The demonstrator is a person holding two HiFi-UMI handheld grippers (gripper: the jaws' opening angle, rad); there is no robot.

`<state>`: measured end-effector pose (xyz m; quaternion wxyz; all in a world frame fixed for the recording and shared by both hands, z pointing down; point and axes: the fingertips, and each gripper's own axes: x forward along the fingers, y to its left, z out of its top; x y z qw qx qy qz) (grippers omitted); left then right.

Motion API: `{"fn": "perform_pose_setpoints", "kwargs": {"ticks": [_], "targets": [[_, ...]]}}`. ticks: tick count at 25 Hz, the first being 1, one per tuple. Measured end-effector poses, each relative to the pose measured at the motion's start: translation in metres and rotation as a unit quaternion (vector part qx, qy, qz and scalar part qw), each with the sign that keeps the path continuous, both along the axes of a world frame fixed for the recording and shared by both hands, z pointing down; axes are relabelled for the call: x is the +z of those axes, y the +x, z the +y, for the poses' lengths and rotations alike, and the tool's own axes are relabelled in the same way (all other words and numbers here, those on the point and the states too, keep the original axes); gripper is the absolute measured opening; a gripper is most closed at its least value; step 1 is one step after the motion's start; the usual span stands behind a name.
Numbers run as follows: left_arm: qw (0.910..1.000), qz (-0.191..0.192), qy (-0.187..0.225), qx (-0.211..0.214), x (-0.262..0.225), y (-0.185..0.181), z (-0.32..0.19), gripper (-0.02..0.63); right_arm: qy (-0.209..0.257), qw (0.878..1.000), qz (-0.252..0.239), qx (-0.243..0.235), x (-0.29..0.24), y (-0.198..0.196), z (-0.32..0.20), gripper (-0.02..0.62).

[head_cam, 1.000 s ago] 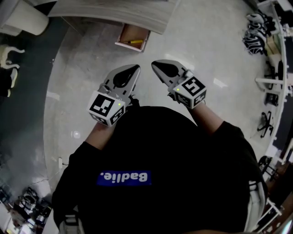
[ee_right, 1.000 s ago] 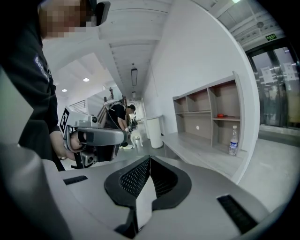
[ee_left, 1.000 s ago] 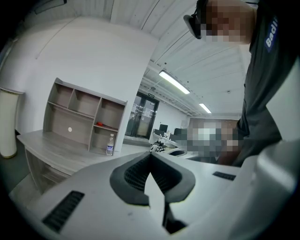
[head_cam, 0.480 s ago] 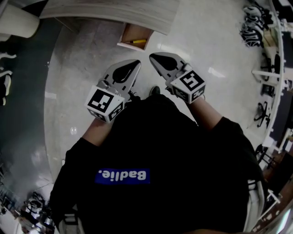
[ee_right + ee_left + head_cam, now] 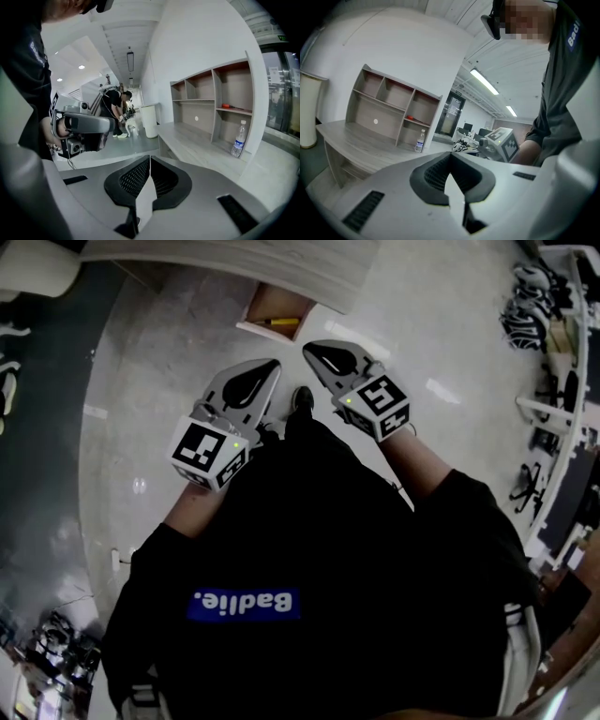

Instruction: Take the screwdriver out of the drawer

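Head view — A: Where is the screwdriver [image 5: 278, 322] seen?

B: It is seen lying inside the open drawer [image 5: 281, 304], close to the drawer's front edge, with its yellow handle turned crosswise. The drawer is pulled out from under the grey wooden desk [image 5: 234, 261] at the top of the picture. The screwdriver is touched by neither gripper.

A: How are the 2 grippers held?

B: Both are held out in front of the person's dark top, above the pale floor [image 5: 422, 324], with their tips pointed toward the drawer. The left gripper [image 5: 272, 365] is found below the drawer in the picture. The right gripper [image 5: 308, 348] is just beside it and nearer the drawer's front. 1 dark shoe [image 5: 302, 397] is seen on the floor between them.

A: And the jaws?

B: In the left gripper view the pads are pressed together, and nothing is caught between them. The same is shown in the right gripper view: the jaws are closed and empty.

A: What else is shown?

B: A shelf unit [image 5: 393, 110] is seen on the desk. 1 water bottle [image 5: 420, 140] stands by its lower end compartment; whether inside or just in front cannot be told.
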<state>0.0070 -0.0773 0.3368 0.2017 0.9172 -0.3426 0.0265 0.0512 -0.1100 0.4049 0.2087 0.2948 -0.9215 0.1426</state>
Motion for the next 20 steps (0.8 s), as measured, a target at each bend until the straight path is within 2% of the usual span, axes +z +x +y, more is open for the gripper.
{"fn": "perform_pose_setpoints", "kwargs": {"ticks": [8,20], "targets": [[0.9988,0.004,-0.010,-0.048,0.012,0.006,-0.020,0.002,-0.023,0.999,0.034,-0.034,0.041,0.011,-0.027,0.032],[0.9948,-0.001,-0.020,-0.100,0.032,-0.010,-0.026,0.002,-0.028,0.994,0.072,-0.075,0.089,-0.009,-0.047,0.034]]}}
